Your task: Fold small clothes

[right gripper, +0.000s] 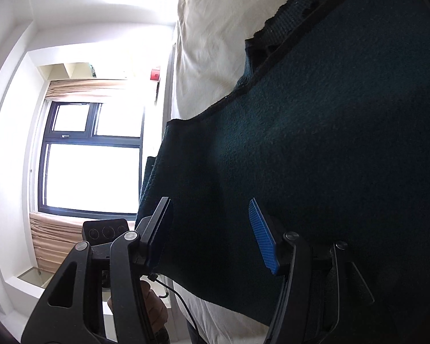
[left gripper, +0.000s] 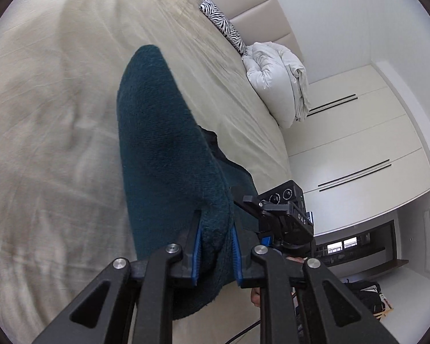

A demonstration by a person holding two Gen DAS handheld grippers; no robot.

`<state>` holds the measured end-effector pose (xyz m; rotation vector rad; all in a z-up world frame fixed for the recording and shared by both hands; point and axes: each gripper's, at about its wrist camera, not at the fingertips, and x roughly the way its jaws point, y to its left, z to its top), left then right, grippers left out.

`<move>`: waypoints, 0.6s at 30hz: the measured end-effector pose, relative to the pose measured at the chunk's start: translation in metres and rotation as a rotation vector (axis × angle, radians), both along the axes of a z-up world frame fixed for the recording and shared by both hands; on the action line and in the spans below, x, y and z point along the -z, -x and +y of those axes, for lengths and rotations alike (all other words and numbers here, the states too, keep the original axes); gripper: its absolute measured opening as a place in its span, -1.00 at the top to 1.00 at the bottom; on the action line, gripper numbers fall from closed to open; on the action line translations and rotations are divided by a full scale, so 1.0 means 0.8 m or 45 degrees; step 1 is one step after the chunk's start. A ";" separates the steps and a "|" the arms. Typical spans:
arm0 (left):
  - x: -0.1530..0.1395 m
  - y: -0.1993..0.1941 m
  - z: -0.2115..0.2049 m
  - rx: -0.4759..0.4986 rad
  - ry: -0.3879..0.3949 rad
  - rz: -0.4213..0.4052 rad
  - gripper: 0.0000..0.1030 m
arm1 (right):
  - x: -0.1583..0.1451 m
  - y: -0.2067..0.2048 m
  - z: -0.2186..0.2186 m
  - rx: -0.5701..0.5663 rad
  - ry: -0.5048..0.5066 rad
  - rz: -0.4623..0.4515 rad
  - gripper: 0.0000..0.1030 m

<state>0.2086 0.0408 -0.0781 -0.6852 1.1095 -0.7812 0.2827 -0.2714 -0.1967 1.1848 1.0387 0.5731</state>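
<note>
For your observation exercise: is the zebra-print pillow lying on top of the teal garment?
No, the zebra-print pillow lies far off by the headboard.

Dark teal garment point(left gripper: 163, 154) cut off by lower edge in left wrist view; lower hem hidden behind gripper arms. Same garment point(right gripper: 315, 143) runs off right edge in right wrist view, full shape unreadable. Beige bedsheet point(left gripper: 43, 114) blurred at left. Window point(right gripper: 91, 157) blown out, nothing visible through glass. Hand point(right gripper: 154, 306) at lower centre mostly hidden behind black linkage.
</note>
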 end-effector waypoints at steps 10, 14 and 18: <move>0.043 0.007 -0.181 0.229 -0.083 0.000 0.60 | 0.025 0.007 -0.125 0.155 -0.236 0.006 -0.15; 0.067 0.014 -0.191 0.224 -0.069 0.015 0.51 | 0.025 0.009 -0.133 0.113 -0.199 0.003 -0.15; 0.064 0.021 -0.173 0.221 -0.057 0.008 0.42 | 0.025 0.007 -0.139 0.116 -0.205 0.012 -0.15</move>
